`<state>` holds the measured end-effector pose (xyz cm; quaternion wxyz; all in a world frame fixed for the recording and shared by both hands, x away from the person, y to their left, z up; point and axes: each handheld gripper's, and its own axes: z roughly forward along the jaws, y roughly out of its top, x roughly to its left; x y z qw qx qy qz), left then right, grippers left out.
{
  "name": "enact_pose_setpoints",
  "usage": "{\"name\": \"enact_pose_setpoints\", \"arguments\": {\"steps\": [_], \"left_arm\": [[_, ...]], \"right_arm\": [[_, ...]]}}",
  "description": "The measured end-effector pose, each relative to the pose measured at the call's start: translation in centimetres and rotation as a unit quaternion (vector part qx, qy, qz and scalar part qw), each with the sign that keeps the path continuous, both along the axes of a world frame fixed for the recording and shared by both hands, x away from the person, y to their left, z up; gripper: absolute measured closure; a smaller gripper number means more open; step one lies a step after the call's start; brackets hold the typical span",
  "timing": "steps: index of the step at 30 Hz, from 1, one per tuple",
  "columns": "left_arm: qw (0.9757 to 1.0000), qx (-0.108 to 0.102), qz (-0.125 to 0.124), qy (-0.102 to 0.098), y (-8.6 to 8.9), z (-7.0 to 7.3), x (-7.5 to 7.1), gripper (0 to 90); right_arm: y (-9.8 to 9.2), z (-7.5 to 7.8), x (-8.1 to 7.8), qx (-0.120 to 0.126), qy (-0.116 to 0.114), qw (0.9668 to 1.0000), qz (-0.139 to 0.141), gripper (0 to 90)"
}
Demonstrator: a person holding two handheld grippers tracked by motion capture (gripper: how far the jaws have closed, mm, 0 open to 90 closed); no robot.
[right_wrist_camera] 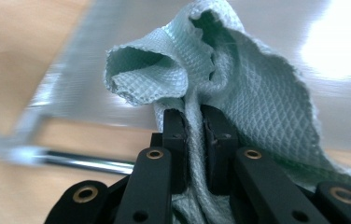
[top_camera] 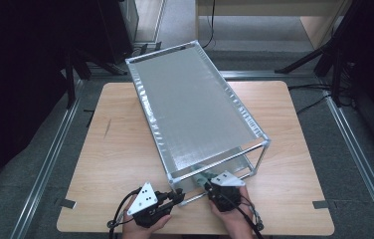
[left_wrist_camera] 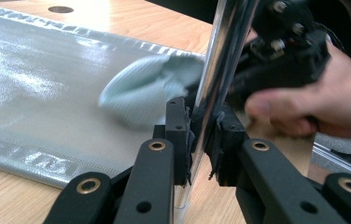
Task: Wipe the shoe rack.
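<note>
Left tongs (left_wrist_camera: 200,140): nearest your camera, they clamp the shiny upright post (left_wrist_camera: 220,70) of the metal rack (top_camera: 195,107), one pad pressed on each side of it.
Left hand (top_camera: 142,224): you hold it low at the near edge of the bench (top_camera: 115,164), just left of the rack's near corner; in the high view the left tongs (top_camera: 177,197) point right toward that corner.
Right tongs (right_wrist_camera: 196,135): your jaws stand narrow and pinch a fold of the pale green cloth (right_wrist_camera: 239,84) between the pads.
Right hand (top_camera: 232,211): you hold it just beside your left, at the rack's open near end, with the right tongs (top_camera: 206,180) reaching in under the top shelf.
Cloth: it bunches up above the jaws in the right gripper view, and the waffle weave shows clearly; in the left gripper view the cloth (left_wrist_camera: 141,93) lies on the rack's silvery lower shelf (left_wrist_camera: 47,93), just behind the post.
Rack: it stands slantwise across the bench, its far end past the far edge.
Focus: the cloth and the shelf behind it look blurred in both gripper views.
</note>
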<state>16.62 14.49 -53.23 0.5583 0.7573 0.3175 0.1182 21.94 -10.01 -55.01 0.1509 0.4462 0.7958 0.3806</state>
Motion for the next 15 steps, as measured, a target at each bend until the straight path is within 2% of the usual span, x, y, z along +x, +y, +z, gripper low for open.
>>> {"name": "enact_pose_setpoints", "arguments": {"steps": [4,8,10,13,15], "left_arm": [[1.0000,0.000,0.000,0.000,0.0,0.0,0.0,79.9],[1.0000,0.000,0.000,0.000,0.0,0.0,0.0,79.8],[1.0000,0.001,0.000,-0.001,0.0,0.0,0.0,79.9],[1.0000,-0.001,0.003,0.001,0.2,0.0,0.1,79.8],[1.0000,-0.001,0.004,0.001,0.3,0.0,0.2,79.8]], "right_arm": [[-3.1,0.2,1.2,-0.007,-0.006,0.9987,-0.050,80.8],[-6.2,0.5,2.1,-0.008,-0.020,0.9948,-0.100,80.2],[-7.4,0.8,2.2,-0.018,-0.030,0.9919,-0.122,80.4],[-9.1,1.2,2.0,-0.019,-0.034,0.9891,-0.142,81.0],[-9.8,1.6,1.5,-0.020,-0.037,0.9891,-0.141,81.2]]}}
